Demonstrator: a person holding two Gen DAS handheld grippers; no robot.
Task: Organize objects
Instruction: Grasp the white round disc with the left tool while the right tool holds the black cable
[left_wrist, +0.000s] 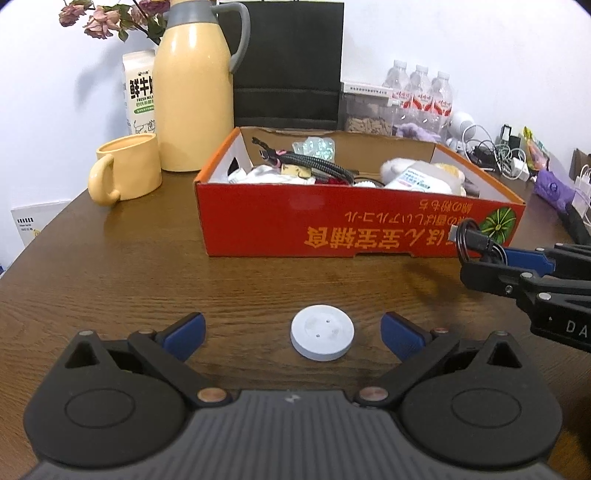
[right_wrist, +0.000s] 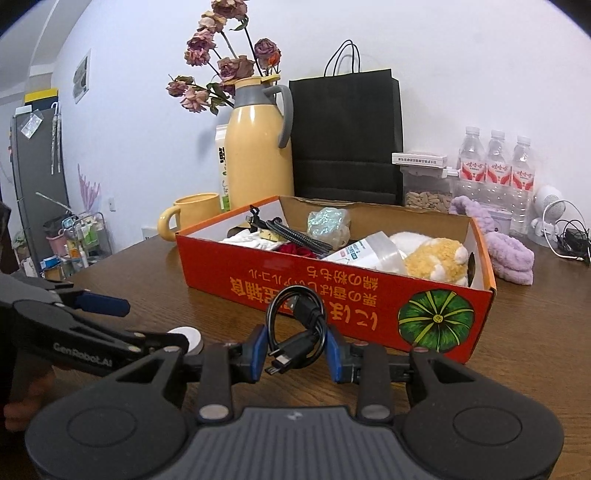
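Red box (right_wrist: 332, 291) already part filled.
Right tongs (right_wrist: 295, 354) clamp a cable (right_wrist: 295, 325); left tongs (left_wrist: 293, 332) gape around a puck (left_wrist: 322, 337) on the table (left_wrist: 147, 277).

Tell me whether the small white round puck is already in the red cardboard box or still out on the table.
Out. The small white round puck lies flat on the brown wooden table, in front of the red cardboard box, between the open left gripper's blue pads, untouched.

Dark brown wood-grain table (left_wrist: 129, 266). Resting directly on it: a flat white round plastic disc (left_wrist: 322, 337) near the front edge; an open red cardboard box (left_wrist: 332, 225) mid-table; a yellow ceramic mug (left_wrist: 125, 170) beside a tall yellow thermos jug (left_wrist: 194, 99); a black paper bag (right_wrist: 345, 136) behind the box; a lilac fluffy cloth (right_wrist: 506, 254) to the box's right.
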